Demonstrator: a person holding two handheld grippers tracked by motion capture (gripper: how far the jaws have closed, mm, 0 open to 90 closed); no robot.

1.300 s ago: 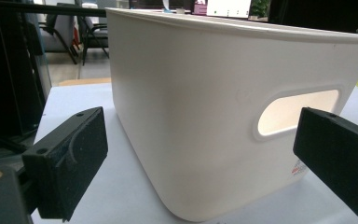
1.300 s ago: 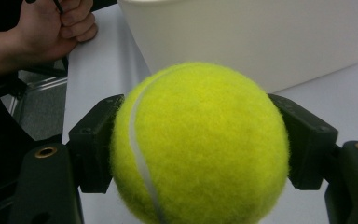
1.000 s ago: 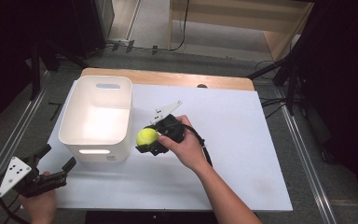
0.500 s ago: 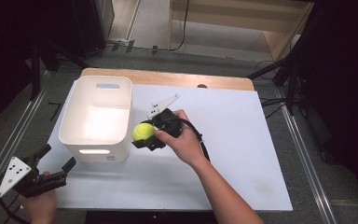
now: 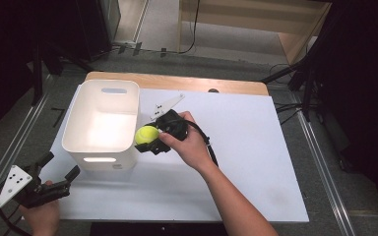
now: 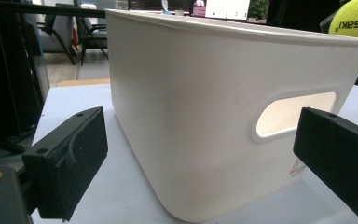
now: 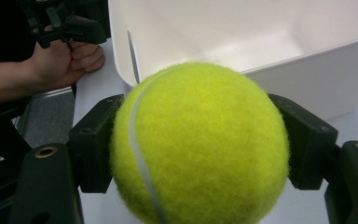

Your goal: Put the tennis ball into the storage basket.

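Note:
A yellow-green tennis ball (image 5: 146, 135) is clamped between the black jaws of my right gripper (image 5: 147, 138), just beside the right rim of the white bin (image 5: 123, 160) and about level with it. In the right gripper view the ball (image 7: 198, 144) sits in my right gripper (image 7: 198, 154), with the bin's bare inside (image 7: 242, 32) beyond it. My left gripper (image 5: 60, 164) rests open at the table's near left corner. In the left gripper view my left gripper (image 6: 200, 154) faces the bin's handle slot (image 6: 293, 114), with nothing between its pads, and the ball (image 6: 356, 21) peeks over the rim.
The bin stands on a white sheet (image 5: 246, 147) over a wooden table (image 5: 177, 81); the sheet's right half is bare. The right gripper's cable (image 5: 207, 145) trails past the wrist. Metal rails (image 5: 325, 172) and dark stands flank the table.
My right gripper has edged left and slightly away with the ball, closer to the bin's right rim. The left gripper has stayed where it was.

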